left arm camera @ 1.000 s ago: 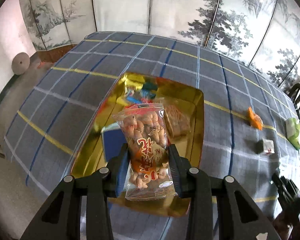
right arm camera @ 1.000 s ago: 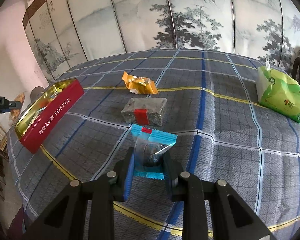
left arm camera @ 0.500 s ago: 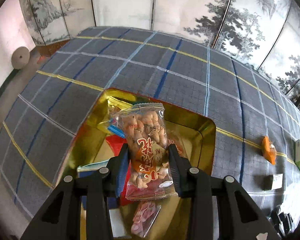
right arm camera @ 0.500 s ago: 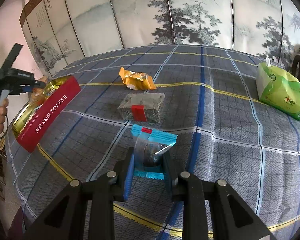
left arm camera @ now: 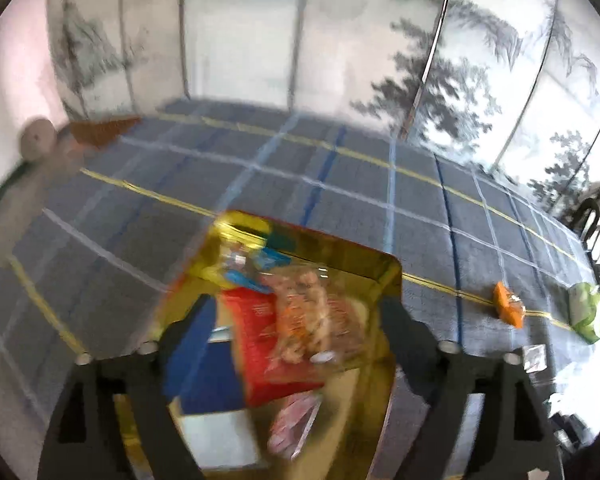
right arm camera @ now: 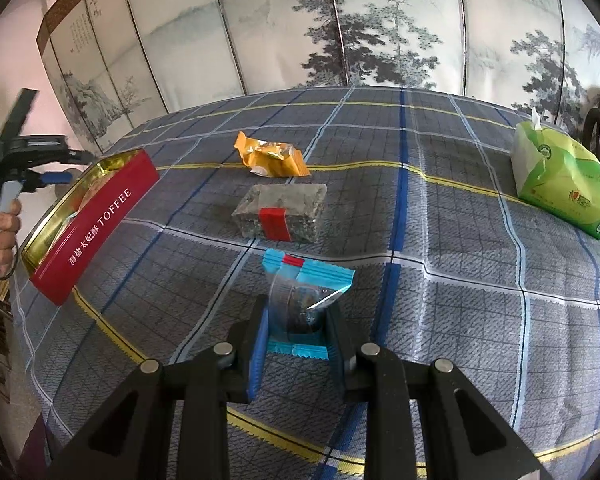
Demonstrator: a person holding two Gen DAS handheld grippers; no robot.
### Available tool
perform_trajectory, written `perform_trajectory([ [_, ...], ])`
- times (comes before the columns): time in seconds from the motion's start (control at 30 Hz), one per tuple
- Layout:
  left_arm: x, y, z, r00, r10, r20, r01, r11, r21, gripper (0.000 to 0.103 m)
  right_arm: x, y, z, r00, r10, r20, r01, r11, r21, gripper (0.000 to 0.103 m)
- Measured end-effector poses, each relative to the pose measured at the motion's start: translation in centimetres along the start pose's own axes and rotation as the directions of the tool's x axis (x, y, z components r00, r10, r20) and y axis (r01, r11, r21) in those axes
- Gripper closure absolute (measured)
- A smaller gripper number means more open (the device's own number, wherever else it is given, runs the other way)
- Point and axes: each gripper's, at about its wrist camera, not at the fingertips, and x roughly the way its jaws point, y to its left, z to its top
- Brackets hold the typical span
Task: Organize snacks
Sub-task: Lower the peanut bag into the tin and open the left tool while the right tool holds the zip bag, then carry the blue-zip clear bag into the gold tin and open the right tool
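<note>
- Jaws first: left gripper [left arm camera: 284, 332] has just been opening and now stands spread wide, fingers well clear of the peanut snack bag [left arm camera: 316, 320], which sits loose between them over the tin, no pad pressing it. Right gripper [right arm camera: 296, 328] is clamped tight on a blue-edged clear packet [right arm camera: 304, 296], bottom centre of the right wrist view.
- Checked tablecloth [right arm camera: 440, 240], grey with blue, white and yellow lines, fills most of both views, with painted screen panels [right arm camera: 340, 28] behind it.
- Gold tin [left arm camera: 384, 272] sits centre-low in the left wrist view, pretty blurry, holding a red packet [left arm camera: 256, 332], some blue wrappers [left arm camera: 268, 258] at the far end and a pinkish packet [left arm camera: 292, 428] at the near end. In the right wrist view it's at the left edge, red side reading TOFFEE.
- Green tissue pack [right arm camera: 560, 184] lies at the right edge, well apart from everything else.
- Grey bar with a red band [right arm camera: 280, 216] is mid-frame, just beyond the gripped packet and not touching it.
- Orange wrapper [right arm camera: 272, 156] lies just past the grey bar.
- Person's hand [right arm camera: 2, 236] shows at the far left edge, wrapped around the left gripper's handle.
</note>
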Motion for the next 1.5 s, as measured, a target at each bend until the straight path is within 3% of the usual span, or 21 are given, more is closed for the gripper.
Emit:
perform_trajectory([
  [0.13,-3.7,1.1,-2.5,0.995,0.052,0.083,-0.055,0.998,0.033,0.014,-0.1,0.1,0.0,1.0,-0.003,0.003,0.003,1.0,-0.008,0.077],
  [0.3,-6.2,2.9,-6.8,0.999,0.046,0.018,-0.047,0.997,0.061,0.014,-0.4,1.0,-0.4,1.0,0.002,0.003,-0.002,1.0,-0.021,0.077],
  [0.47,-7.4,4.9,-11.1,0.998,0.049,-0.032,-0.049,0.999,0.022,0.014,-1.5,3.6,0.3,0.996,0.091,0.012,-0.091,0.996,-0.017,0.077],
  [0.6,-8.2,5.2,-13.2,0.996,0.085,-0.032,-0.083,0.995,0.063,0.014,-2.4,7.2,1.9,0.983,0.184,0.015,-0.183,0.982,-0.055,0.077],
  [0.7,-8.8,5.4,-13.9,0.994,0.107,-0.019,-0.104,0.989,0.102,0.014,-2.5,10.4,3.3,0.964,0.265,0.009,-0.263,0.96,-0.091,0.077],
  [0.87,-9.4,6.0,-14.4,0.997,0.077,-0.03,-0.073,0.992,0.099,0.014,-1.7,16.7,5.3,0.929,0.369,-0.028,-0.369,0.916,-0.159,0.077],
  [1.13,-9.5,8.0,-14.8,0.995,0.086,-0.045,-0.082,0.992,0.092,0.014,2.8,26.2,7.6,0.889,0.435,-0.145,-0.458,0.856,-0.238,0.077],
  [1.3,-9.4,10.1,-14.9,0.992,0.118,-0.041,-0.115,0.991,0.07,0.014,6.9,30.2,9.9,0.882,0.425,-0.204,-0.467,0.848,-0.251,0.077],
  [1.5,-9.1,11.9,-15.2,0.988,0.151,-0.038,-0.149,0.987,0.065,0.014,11.7,32.8,12.1,0.898,0.355,-0.26,-0.417,0.877,-0.241,0.077],
])
